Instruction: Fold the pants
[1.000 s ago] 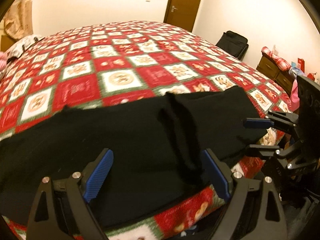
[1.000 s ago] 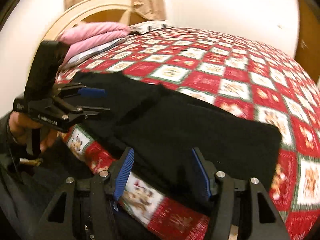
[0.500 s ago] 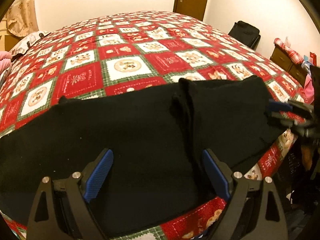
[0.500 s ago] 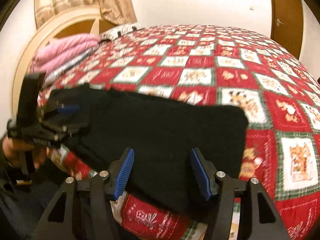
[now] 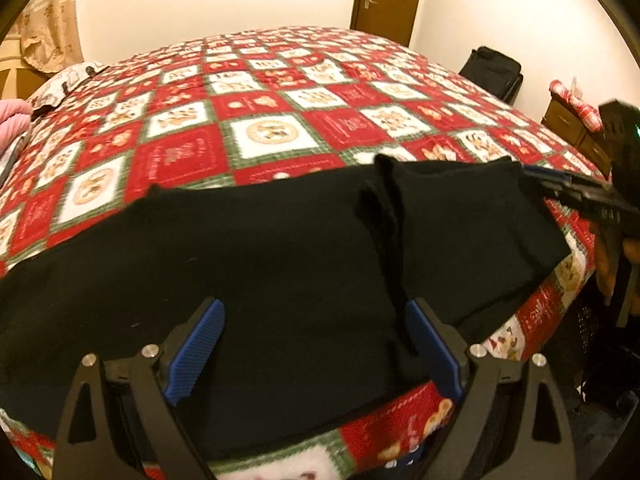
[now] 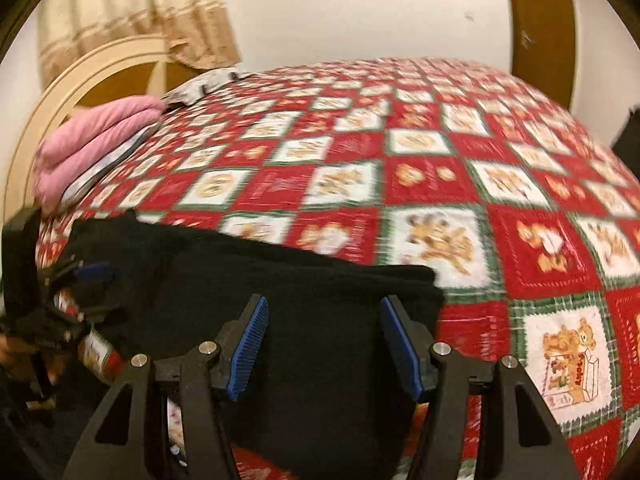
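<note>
Both grippers have drawn back from the bed edge | black knit pants [image 5: 280, 264] lie flat on red-and-white patchwork bedspread [image 5: 272, 120] | left gripper [image 5: 316, 350], right gripper [image 6: 322, 342]: jaws wide open, holding nothing.

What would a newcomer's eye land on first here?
The red, white and green patchwork bedspread fills nearly the whole bed. Across its near edge lies the black pants, a long dark band with a raised fold right of middle. Both the left gripper and the right gripper stand open over the cloth; pink bedding is stacked by the headboard.
</note>
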The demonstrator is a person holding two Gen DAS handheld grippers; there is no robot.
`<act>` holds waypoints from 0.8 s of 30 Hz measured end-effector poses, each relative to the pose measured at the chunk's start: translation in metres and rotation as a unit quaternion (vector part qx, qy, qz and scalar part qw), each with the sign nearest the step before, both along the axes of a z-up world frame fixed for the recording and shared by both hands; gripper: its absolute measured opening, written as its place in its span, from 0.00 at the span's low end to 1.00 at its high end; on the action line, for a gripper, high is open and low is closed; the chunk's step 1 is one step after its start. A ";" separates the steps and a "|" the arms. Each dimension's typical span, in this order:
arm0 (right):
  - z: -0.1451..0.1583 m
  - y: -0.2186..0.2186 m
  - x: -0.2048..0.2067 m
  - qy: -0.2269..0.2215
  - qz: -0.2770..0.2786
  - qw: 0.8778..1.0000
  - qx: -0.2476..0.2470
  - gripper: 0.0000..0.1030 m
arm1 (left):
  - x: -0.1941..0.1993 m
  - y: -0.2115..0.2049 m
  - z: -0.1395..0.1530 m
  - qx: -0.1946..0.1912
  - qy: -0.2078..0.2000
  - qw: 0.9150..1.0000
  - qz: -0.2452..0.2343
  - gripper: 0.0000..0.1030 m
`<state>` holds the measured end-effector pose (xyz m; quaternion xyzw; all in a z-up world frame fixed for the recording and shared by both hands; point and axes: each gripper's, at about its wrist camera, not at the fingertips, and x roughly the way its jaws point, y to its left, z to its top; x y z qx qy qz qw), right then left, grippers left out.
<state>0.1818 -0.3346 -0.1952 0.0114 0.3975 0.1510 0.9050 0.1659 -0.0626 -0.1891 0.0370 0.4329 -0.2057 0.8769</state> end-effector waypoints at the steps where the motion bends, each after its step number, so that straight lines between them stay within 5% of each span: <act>1: 0.003 0.006 -0.006 -0.007 0.010 1.000 0.001 0.58 | -0.002 0.005 0.002 0.002 -0.003 1.000 0.004 0.92; 12: -0.027 0.130 -0.021 0.007 0.171 0.984 -0.050 0.59 | -0.003 0.107 0.020 0.025 -0.033 0.993 0.112 0.92; 14: -0.040 0.144 -0.019 0.021 0.188 0.980 -0.065 0.66 | -0.002 0.129 0.022 0.041 -0.047 0.988 0.139 0.92; 19: -0.036 0.145 -0.023 0.009 0.190 0.980 -0.052 0.70 | 0.004 0.201 0.027 0.036 -0.068 0.972 0.221 0.92; 24: -0.020 0.137 -0.025 -0.008 0.178 0.984 -0.014 0.70 | 0.006 0.260 0.005 0.009 -0.046 0.959 0.278 0.92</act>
